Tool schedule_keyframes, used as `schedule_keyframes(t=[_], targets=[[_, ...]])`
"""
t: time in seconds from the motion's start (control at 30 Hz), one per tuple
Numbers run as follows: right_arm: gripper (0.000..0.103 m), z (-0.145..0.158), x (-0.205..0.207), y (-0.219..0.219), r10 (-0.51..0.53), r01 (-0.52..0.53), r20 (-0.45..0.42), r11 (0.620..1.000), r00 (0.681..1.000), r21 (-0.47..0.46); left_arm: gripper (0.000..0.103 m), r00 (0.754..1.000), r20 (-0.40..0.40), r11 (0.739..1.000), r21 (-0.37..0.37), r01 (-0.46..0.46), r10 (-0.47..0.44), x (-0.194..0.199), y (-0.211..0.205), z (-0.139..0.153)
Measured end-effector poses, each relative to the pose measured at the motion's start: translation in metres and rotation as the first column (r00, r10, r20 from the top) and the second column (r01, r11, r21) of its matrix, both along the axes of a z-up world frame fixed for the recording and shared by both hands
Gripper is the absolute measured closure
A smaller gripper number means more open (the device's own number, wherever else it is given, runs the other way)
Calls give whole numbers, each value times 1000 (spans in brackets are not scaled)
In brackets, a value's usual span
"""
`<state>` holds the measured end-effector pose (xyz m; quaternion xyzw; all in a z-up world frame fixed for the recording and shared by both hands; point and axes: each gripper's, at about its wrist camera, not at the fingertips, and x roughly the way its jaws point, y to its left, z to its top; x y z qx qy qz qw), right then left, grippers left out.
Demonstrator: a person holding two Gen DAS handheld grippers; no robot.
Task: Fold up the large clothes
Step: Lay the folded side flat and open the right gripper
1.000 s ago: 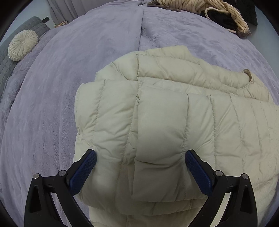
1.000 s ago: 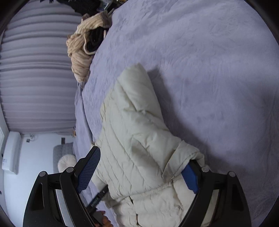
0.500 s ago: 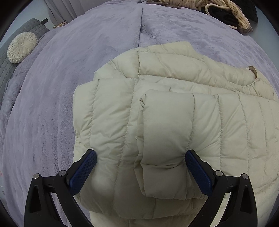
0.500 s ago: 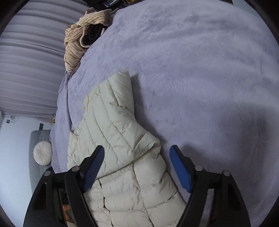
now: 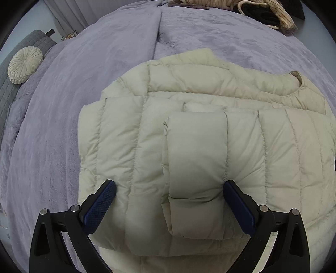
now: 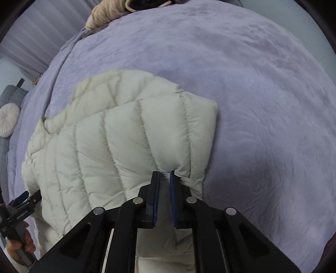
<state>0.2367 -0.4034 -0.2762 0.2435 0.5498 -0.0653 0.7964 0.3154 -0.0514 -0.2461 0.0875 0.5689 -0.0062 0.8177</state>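
A cream quilted puffer jacket (image 5: 189, 136) lies spread on a lilac bed cover (image 5: 63, 105), with one sleeve (image 5: 195, 157) folded across its front. My left gripper (image 5: 169, 184) stands open just above it, and its pads straddle that folded sleeve. In the right wrist view the jacket (image 6: 105, 147) fills the lower left. There my right gripper (image 6: 164, 174) is shut on a pinch of fabric at the near edge of the jacket's far panel. The left gripper (image 6: 25, 201) and the hand holding it show at the left edge of that view.
A heap of striped beige and black clothes (image 5: 262, 10) lies at the bed's far end, also the heap (image 6: 109, 14) in the right view. A round cream cushion (image 5: 25, 65) rests on a grey quilted seat (image 5: 12, 88) beyond the bed. Lilac cover (image 6: 252, 84) stretches to the right.
My right gripper rolled, swung across to the jacket's edge and went from wide open to shut on the fabric. The left gripper stayed open and crept slightly over the folded sleeve.
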Motion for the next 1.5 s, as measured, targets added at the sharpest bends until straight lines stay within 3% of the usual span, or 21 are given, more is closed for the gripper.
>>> schedule_keyframes(t=[0.07,0.17,0.27,0.4,0.5,0.63,0.73,1.07,1.5], targets=[[98,-1,-6,-14,-28,28,2,999,1000,35,0,1000,16,1000,21,17,-17,-3,-7,0],[98,11,-14,-19,-44,44,-11,999,999,-11,0,1000,4,1000,5,4,-4,-2,-4,1],[97,26,-25,-21,-62,62,16,998,998,4,0,1000,17,1000,-3,-15,15,-2,2,14],[97,44,-33,-11,-38,36,60,999,997,21,0,996,78,999,-10,-40,40,-6,24,36],[97,47,-33,7,13,-14,74,1000,997,12,0,996,48,997,11,-80,79,-1,38,28],[97,27,-27,18,35,-35,18,999,999,5,0,997,24,996,53,-78,77,1,43,3],[97,10,-25,15,30,-30,-14,999,999,15,0,995,19,995,30,-96,95,1,47,2],[93,40,-38,17,18,-18,9,999,1000,27,0,995,22,995,23,-98,98,-10,49,22],[93,55,-70,30,13,-6,-73,995,997,95,0,998,-14,998,6,-68,68,-39,37,42]])
